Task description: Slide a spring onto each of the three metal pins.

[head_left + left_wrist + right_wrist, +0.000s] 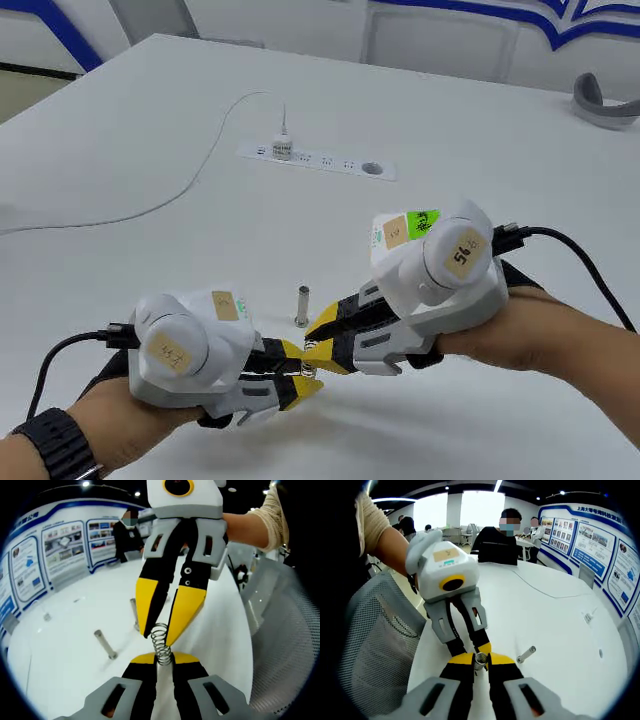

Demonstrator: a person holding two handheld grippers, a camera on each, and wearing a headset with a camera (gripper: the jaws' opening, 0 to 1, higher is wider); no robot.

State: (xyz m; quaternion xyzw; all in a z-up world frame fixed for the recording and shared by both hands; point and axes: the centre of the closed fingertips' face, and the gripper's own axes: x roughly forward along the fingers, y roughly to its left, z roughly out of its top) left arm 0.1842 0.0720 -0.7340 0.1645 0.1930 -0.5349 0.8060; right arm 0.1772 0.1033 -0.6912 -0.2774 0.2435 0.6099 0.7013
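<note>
Left gripper [164,658] and right gripper [159,636] are being pinched shut on one spring [161,646] above the table [65,650]; near pin [105,644] and far pin [133,610] are being shown bare, so probably nothing's threaded yet.

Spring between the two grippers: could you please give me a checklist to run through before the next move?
1. Spring gripped: ok. The left gripper and the right gripper each clamp one end.
2. Near pin bare and upright on the table: ok.
3. Far pin bare: cannot tell, the right gripper partly covers it.
4. Third pin located: cannot tell.
5. Spring over a pin: not ok, it is held off to the side of both.
6. Spring straight: cannot tell, the fisheye bends it.
</note>
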